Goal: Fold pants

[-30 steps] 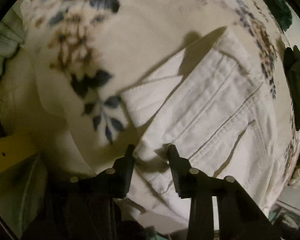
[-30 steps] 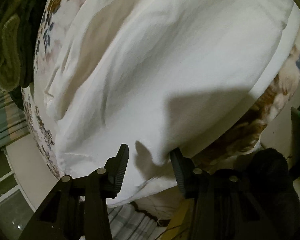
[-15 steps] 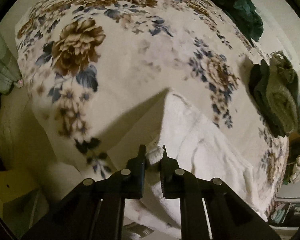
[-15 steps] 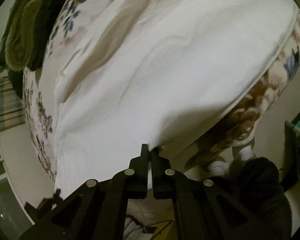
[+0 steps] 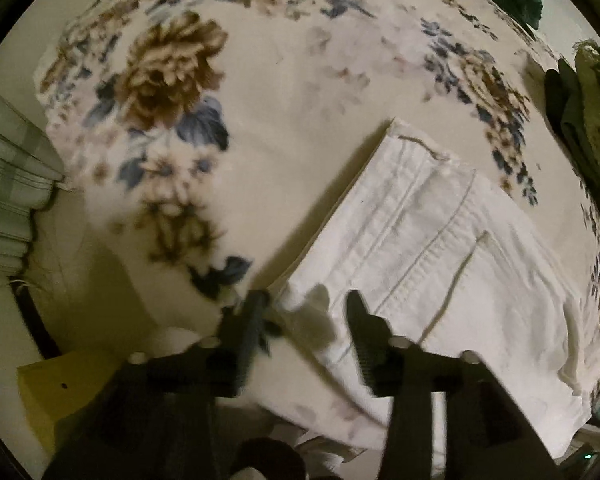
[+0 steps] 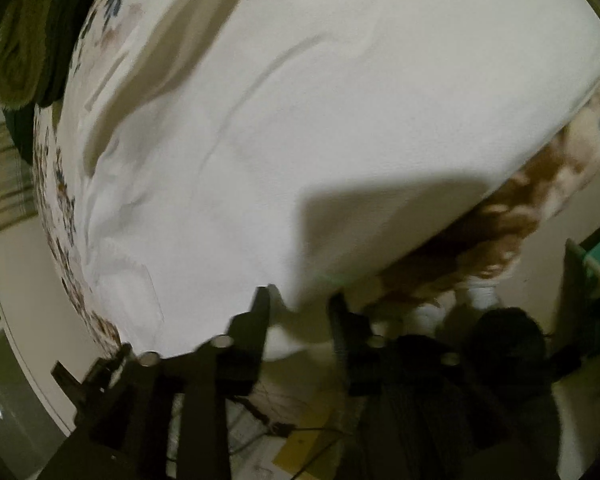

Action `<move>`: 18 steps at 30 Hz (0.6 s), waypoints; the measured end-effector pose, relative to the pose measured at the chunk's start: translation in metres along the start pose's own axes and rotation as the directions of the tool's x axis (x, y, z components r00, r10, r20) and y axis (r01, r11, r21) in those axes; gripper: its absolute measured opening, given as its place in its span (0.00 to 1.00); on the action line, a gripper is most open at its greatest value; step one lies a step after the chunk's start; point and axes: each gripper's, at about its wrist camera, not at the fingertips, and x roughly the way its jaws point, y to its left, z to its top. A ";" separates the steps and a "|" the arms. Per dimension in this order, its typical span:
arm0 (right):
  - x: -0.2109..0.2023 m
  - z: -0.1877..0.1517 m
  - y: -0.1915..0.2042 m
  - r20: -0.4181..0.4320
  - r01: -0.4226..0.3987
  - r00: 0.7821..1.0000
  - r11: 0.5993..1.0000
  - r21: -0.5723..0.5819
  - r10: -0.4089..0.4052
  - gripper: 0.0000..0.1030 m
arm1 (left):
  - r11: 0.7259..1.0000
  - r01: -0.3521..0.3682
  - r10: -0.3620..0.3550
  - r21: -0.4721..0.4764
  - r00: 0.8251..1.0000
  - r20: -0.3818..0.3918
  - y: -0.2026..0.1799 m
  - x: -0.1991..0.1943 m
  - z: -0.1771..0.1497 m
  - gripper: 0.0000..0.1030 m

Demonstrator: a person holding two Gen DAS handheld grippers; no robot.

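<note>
White pants (image 5: 440,264) folded on floral blanket (image 5: 260,92), left tongs (image 5: 306,312) and right tongs (image 6: 298,306) opening, empty

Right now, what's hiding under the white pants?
The white pants lie folded on a flowery blanket, which shows all around them. The part of the blanket beneath is covered, so anything lying there cannot be seen.

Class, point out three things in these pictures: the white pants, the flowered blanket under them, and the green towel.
white pants (image 5: 452,264), left wrist view, on the stitched seam beside the pocket.
flowered blanket (image 5: 172,68), left wrist view, on the big brown flower.
green towel (image 6: 18,60), right wrist view, on its fuzzy folded edge.
</note>
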 end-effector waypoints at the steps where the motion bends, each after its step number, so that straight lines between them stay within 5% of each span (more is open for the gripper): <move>1: -0.009 0.001 0.001 0.008 0.015 1.000 1.000 -0.022 -0.015 0.39 | 1.000 -0.016 0.016 0.004 1.000 0.015 -0.003 -0.008 -0.002 0.58; 7: -0.040 0.050 0.048 0.067 0.019 0.998 0.985 -0.170 -0.008 0.39 | 0.990 -0.111 0.105 0.085 0.992 0.072 -0.050 -0.041 -0.012 0.60; 12: -0.028 0.120 0.111 0.121 0.048 0.992 0.962 -0.270 -0.016 0.39 | 0.986 0.009 -0.014 0.166 0.999 0.032 -0.119 -0.042 -0.019 0.60; 15: -0.040 0.154 0.131 0.194 0.052 0.981 0.958 -0.282 0.004 0.39 | 0.959 0.098 -0.090 0.265 0.995 -0.043 -0.185 -0.013 -0.022 0.60; 18: -0.032 0.181 0.125 0.147 0.032 0.989 0.974 -0.223 0.001 0.39 | 0.922 0.166 -0.129 0.349 0.984 -0.126 -0.242 0.015 -0.023 0.60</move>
